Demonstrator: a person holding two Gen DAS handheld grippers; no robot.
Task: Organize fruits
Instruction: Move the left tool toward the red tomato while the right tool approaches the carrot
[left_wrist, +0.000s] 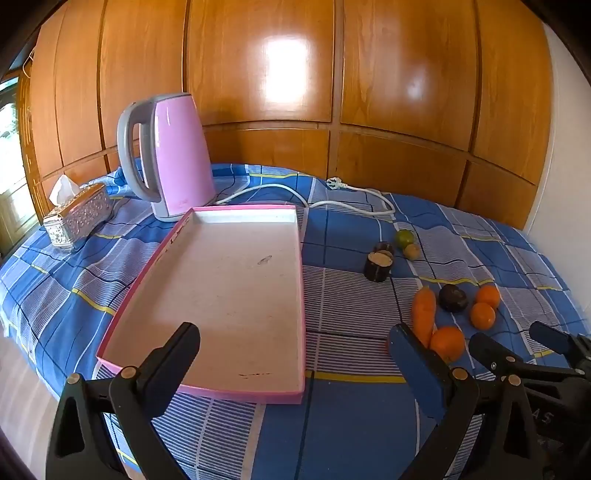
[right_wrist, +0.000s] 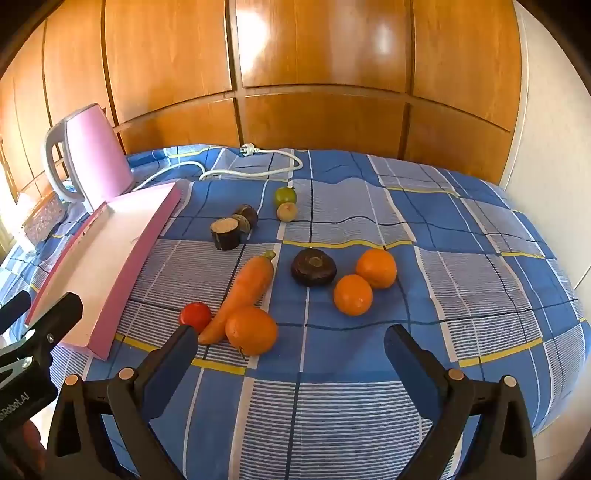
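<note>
Left edge: silver embossed tissue box (left_wrist: 77, 214), then pink electric kettle (left_wrist: 173, 155) with its white cord (left_wrist: 347, 206) trailing right across the blue plaid cloth (right_wrist: 369, 406) on the desk. Next, shallow pink-rimmed white tray (left_wrist: 229, 288): nothing in it, so by my read nothing is sorted yet.

Left tongs (left_wrist: 295, 343) spread wide over the tray's near end, holding nothing.

All produce sits right of the tray, on the cloth:
- small red tomato (right_wrist: 195, 315), touching long orange carrot (right_wrist: 243, 295)
- big orange (right_wrist: 251, 335) against the carrot's tip
- two dark cut stem chunks (right_wrist: 232, 227)
- green lime (right_wrist: 285, 196) and a pale round fruit (right_wrist: 287, 212) just beside it
- dark round fruit (right_wrist: 313, 266)
- two small oranges (right_wrist: 364, 282), touching

Right tongs (right_wrist: 291, 345) also wide apart and bare, nearest the big orange. Whole job still left.
</note>
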